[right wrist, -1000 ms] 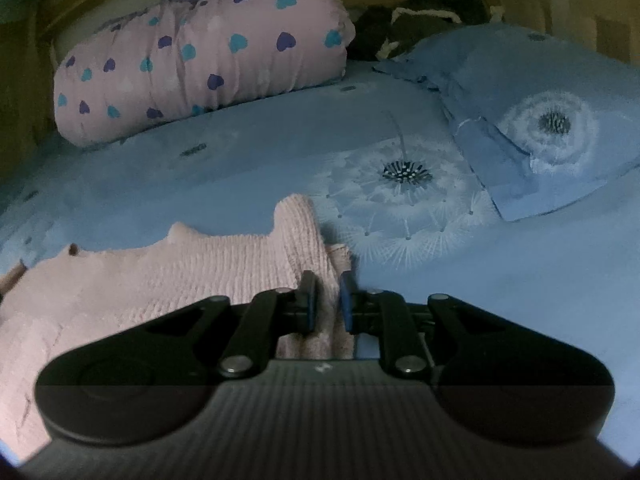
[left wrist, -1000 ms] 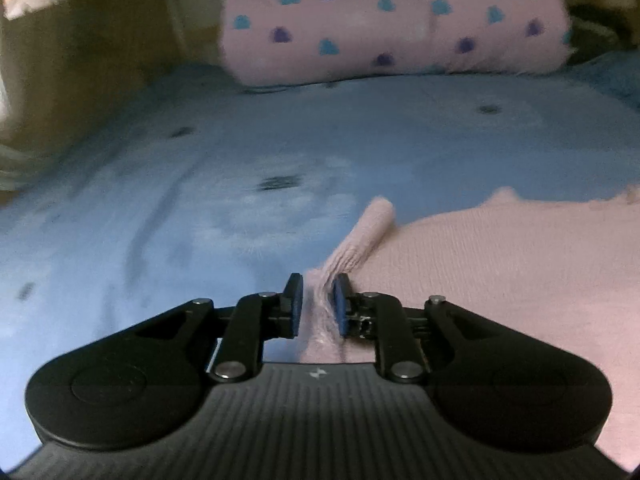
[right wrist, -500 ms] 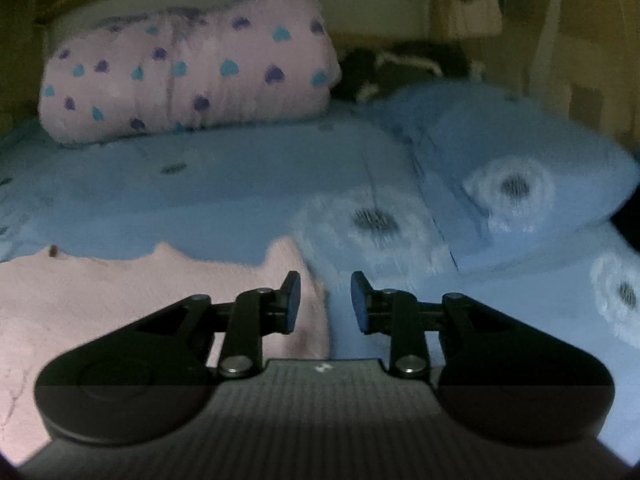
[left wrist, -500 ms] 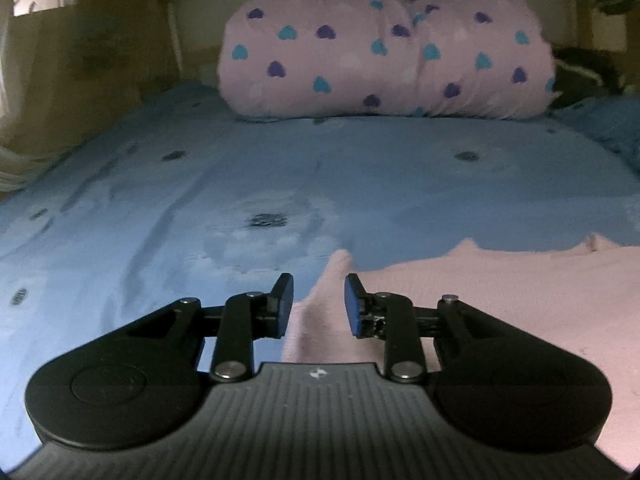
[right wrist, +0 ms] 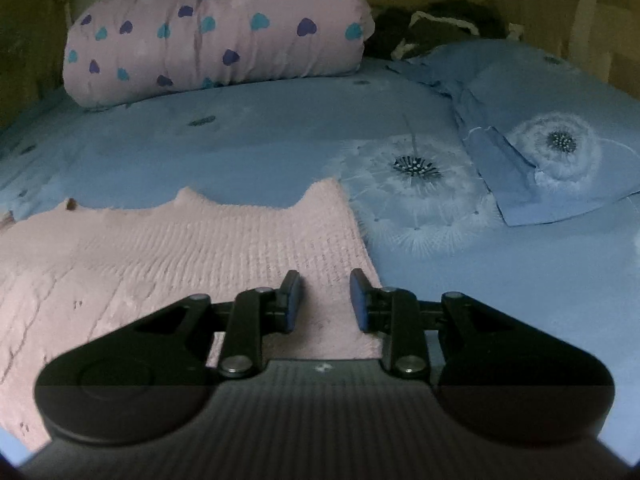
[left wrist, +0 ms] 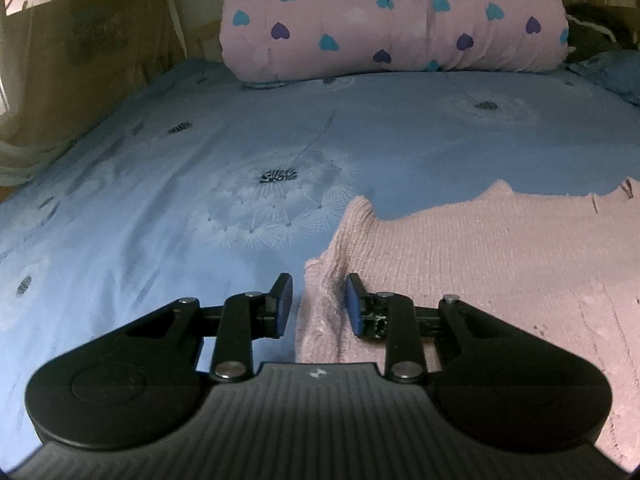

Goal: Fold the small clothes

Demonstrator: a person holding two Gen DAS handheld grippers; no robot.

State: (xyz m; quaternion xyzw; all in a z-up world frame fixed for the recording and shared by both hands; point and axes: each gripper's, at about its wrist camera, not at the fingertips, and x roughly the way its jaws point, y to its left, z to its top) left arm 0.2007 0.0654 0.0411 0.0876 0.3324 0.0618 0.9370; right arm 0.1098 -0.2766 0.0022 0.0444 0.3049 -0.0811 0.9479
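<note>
A small pink knitted garment (left wrist: 480, 264) lies flat on the blue bed sheet (left wrist: 160, 208). My left gripper (left wrist: 318, 304) is open and empty, its jaws astride the garment's left edge. In the right wrist view the same garment (right wrist: 192, 248) fills the lower left. My right gripper (right wrist: 325, 302) is open and empty, just above the garment's right edge. The garment's near part is hidden under both gripper bodies.
A pink bolster with blue and purple hearts (left wrist: 392, 20) lies across the head of the bed and shows in the right wrist view (right wrist: 216, 36). A blue dandelion-print pillow (right wrist: 552, 136) sits at the right, dark clothes (right wrist: 432, 28) behind it. A curtain (left wrist: 80, 60) hangs at the left.
Both grippers were shut on the garment's edges a second ago. They opened and let it go. The garment now lies flat, and both grippers have drawn back slightly.
</note>
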